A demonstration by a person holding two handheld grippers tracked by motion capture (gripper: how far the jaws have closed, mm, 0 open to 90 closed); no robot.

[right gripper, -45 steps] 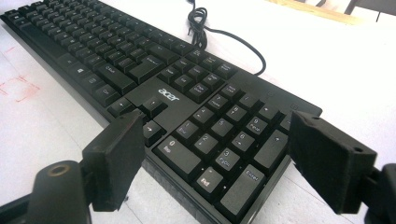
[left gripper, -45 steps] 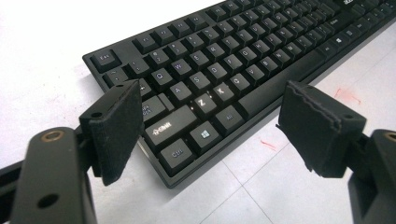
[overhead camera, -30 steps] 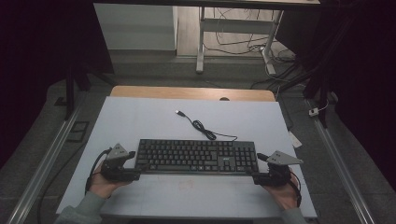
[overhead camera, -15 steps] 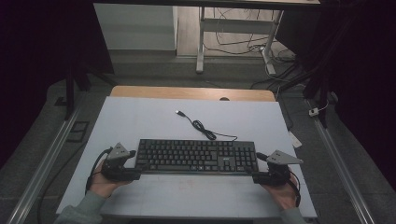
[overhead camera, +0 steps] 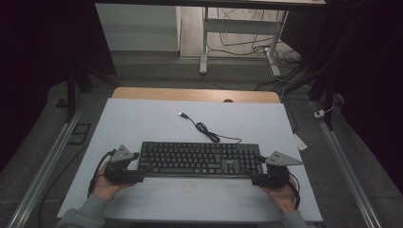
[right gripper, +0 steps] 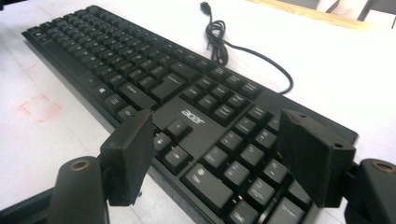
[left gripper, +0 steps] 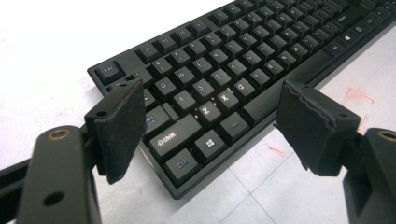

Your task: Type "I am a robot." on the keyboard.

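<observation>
Keyboard [overhead camera: 199, 159] lay flat on tabletop [overhead camera: 142, 118], near front edge. Left hand-held gripper [overhead camera: 135, 172] at left end, right hand-held gripper [overhead camera: 254, 175] at right end; both had jaws apart, straddling corners, no clamp yet. Judged: close both evenly, lift level. Cable [overhead camera: 209, 132] trailed loose behind. Keyboard underside hidden.

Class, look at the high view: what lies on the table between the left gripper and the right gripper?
The black keyboard spans the stretch from the left gripper to the right gripper, as the high view shows.
</observation>
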